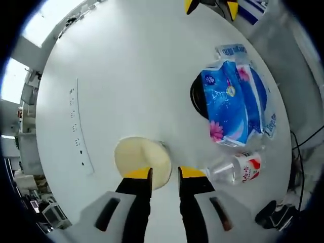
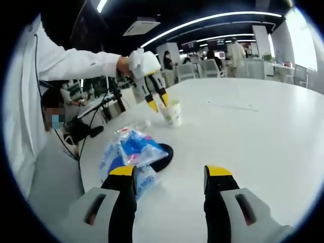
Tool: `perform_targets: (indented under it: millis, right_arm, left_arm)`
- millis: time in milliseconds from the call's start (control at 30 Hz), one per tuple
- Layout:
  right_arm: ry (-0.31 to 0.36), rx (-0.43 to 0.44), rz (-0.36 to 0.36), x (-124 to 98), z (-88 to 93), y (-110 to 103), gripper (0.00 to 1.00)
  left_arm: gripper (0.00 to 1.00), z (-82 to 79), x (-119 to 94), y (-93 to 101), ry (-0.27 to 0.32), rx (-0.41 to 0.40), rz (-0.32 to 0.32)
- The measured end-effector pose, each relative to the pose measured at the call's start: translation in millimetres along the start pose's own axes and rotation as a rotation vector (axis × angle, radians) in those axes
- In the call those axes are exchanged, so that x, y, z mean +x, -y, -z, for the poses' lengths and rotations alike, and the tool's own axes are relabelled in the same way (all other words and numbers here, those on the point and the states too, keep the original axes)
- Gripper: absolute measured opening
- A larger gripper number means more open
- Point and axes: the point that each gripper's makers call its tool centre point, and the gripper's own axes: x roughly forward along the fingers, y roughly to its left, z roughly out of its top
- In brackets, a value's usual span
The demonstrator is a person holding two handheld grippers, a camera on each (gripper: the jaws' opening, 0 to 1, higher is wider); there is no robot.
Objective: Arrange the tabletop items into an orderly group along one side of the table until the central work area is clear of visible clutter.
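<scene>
In the left gripper view, our left gripper point(image 1: 165, 173) rises at the bottom centre, jaws slightly apart and holding nothing, just above the cup point(image 1: 143, 159) on the white table point(image 1: 131, 76). To the lower right a bottle point(image 1: 238, 168) lies on its side. Above it, right of centre, the tissue pack point(image 1: 233, 101) rests on a dark disc point(image 1: 198, 98).

In the right gripper view, our right gripper point(image 2: 171, 171) stands wide open and empty at the bottom. The pack and disc sit lower left; the cup is farther back, near centre.
</scene>
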Motion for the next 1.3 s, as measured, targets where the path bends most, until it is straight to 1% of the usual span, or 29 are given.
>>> perform_targets:
  millis: [233,500,700,800,1033,1200,1300]
  right_arm:
    - [0.007,-0.005,-0.004,0.7,-4.0,-1.8,0.52]
    - [0.012,-0.012,-0.010,1.1,-7.7,-4.7,0.52]
    - [0.017,-0.017,-0.011,-0.1,-11.5,-5.4,0.52]
    - [0.018,-0.022,-0.012,-1.7,-12.3,-3.8,0.52]
    - [0.021,-0.030,-0.013,-3.9,-16.8,-1.9,0.52]
    - [0.024,-0.040,-0.018,-4.0,-20.6,-3.3,0.52]
    - [0.022,-0.046,-0.021,-3.2,-22.2,-4.9,0.52]
  left_arm:
    - [0.20,-2.2,-7.9,-1.3,0.018,-0.014,-0.018]
    - [0.21,-8.3,-22.2,-1.6,0.059,-0.041,-0.047]
    - [0.22,-16.0,-36.6,-4.6,0.116,-0.092,-0.080]
    - [0.23,-19.0,-41.5,-6.5,0.132,-0.109,-0.096]
    - [0.28,-26.2,-59.7,-13.5,0.212,-0.197,-0.151]
    - [0.31,-36.4,-78.9,-13.5,0.303,-0.278,-0.197]
    - [0.33,-39.1,-86.8,-11.5,0.345,-0.317,-0.218]
